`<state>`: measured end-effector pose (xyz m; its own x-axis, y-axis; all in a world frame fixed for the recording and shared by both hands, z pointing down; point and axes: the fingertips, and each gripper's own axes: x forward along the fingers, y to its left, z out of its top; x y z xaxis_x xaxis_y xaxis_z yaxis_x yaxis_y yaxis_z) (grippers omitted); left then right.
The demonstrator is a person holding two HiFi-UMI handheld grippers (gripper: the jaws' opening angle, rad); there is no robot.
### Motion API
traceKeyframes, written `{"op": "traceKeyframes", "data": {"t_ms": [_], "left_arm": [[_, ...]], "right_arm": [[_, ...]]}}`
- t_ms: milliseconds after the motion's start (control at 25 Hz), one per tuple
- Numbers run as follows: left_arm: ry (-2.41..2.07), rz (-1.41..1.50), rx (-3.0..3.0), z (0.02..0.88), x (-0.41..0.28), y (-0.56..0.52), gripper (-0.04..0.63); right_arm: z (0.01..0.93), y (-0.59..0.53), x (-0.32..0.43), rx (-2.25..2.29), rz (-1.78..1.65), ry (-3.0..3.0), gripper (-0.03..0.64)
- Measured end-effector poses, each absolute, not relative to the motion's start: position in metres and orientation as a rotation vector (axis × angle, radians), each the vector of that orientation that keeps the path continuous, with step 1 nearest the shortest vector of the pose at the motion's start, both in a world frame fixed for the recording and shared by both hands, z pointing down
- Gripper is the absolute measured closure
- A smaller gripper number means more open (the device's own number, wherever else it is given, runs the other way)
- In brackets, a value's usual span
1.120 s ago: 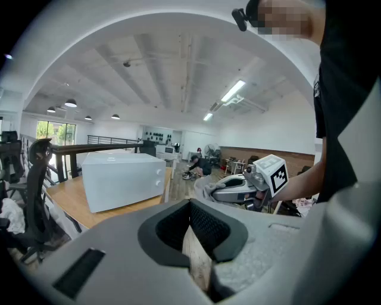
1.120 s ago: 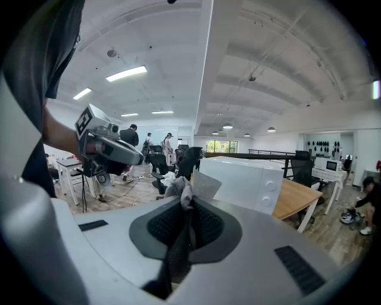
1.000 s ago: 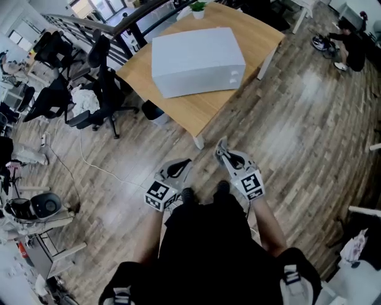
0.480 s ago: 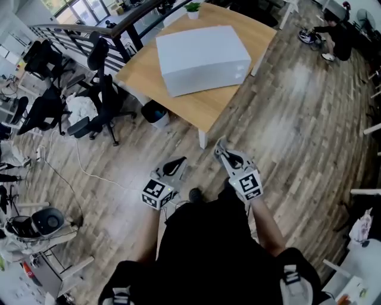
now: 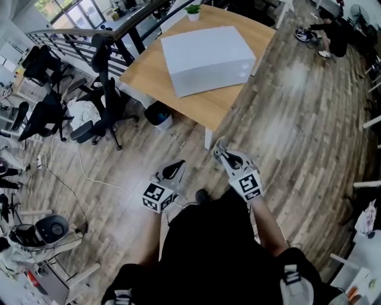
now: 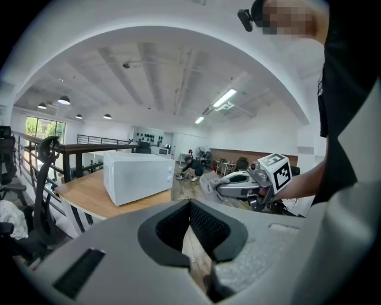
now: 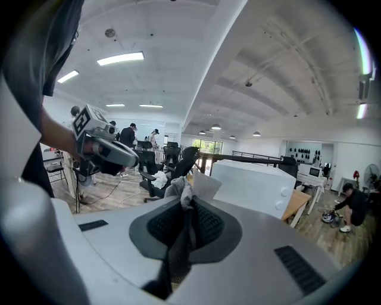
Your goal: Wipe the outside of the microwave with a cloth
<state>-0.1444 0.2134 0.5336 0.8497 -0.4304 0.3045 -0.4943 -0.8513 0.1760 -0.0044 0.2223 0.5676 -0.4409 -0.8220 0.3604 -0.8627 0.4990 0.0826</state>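
Observation:
A white microwave (image 5: 208, 56) stands on a wooden table (image 5: 149, 74) ahead of me, several steps away. In the left gripper view the microwave (image 6: 138, 176) shows its side, and in the right gripper view the microwave (image 7: 253, 184) shows two knobs. My right gripper (image 5: 220, 150) is held low in front of my body, shut on a small grey cloth (image 7: 181, 189) that sticks up between its jaws. My left gripper (image 5: 177, 165) hangs beside it, shut, with nothing in it. Both are far from the microwave.
Black office chairs (image 5: 101, 113) and a dark bin (image 5: 158, 113) stand left of the table. A white cable (image 5: 83, 161) trails over the wood floor. A person (image 5: 333, 30) sits on the floor at the far right. A potted plant (image 5: 193, 10) is on the table's far edge.
The table and microwave have shifted right and a little nearer in the head view as I step forward. Both grippers keep the same pose, the cloth still held.

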Motion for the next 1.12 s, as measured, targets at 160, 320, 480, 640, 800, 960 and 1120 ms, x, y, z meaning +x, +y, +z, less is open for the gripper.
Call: {"op": "traceKeyframes", "data": {"t_ms": [160,320,480,640,800,960,1120], "left_arm": [[-0.686,0.367,2.776,0.533,-0.152,0.214,0.595],[-0.677,0.373,2.769,0.535,-0.156,0.212,0.595],[-0.697,0.359,2.769,0.539,-0.158,0.205,0.595],[-0.710,0.361,2.749,0.536,-0.156,0.195,0.595],[-0.736,0.356,2.744,0.540,-0.152,0.182,0.595],[-0.746,0.373,2.735,0.540,-0.149,0.162,0.595],[-0.782,0.371,2.722,0.539,-0.145,0.137,0.595]], "right_arm": [[0.564,0.223,-0.011,1.416,0.153,-2.371,0.595],[0.562,0.221,-0.012,1.431,0.160,-2.364,0.595],[0.565,0.217,-0.009,1.435,0.180,-2.356,0.595],[0.561,0.199,-0.009,1.423,0.173,-2.371,0.595],[0.565,0.177,-0.005,1.408,0.163,-2.384,0.595],[0.562,0.149,-0.004,1.389,0.139,-2.408,0.595],[0.567,0.121,-0.003,1.356,0.152,-2.424,0.595]]}}
